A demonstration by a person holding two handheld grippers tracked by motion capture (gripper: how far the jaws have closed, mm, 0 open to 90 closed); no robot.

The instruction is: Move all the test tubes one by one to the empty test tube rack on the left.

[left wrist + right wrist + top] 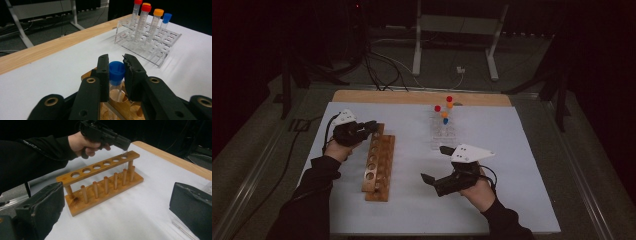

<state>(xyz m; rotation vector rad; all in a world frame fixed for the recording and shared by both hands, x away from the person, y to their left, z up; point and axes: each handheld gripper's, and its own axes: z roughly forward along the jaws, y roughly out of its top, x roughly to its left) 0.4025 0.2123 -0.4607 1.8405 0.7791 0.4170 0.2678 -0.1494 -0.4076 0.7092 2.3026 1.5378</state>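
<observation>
— From up here I can see the left gripper (371, 126) over the far end of the wooden rack (378, 166), but not what it has.

— Its own camera settles it: the fingers (103, 75) are clamped on a blue-capped tube (116, 75), pressing just under the cap, with the tube's lower part down in the rack's end hole (the glass body barely shows against the wood).

— And the right gripper (435, 163)?

— Fingers wide apart, nothing between them, hovering over the white bench (512, 145) near the clear rack (443, 132).

— The clear rack's contents are just coloured dots from above.

— From the left gripper view they are upright tubes: two red caps (146, 8), two orange, one blue, standing together at the rack's far end.
</observation>
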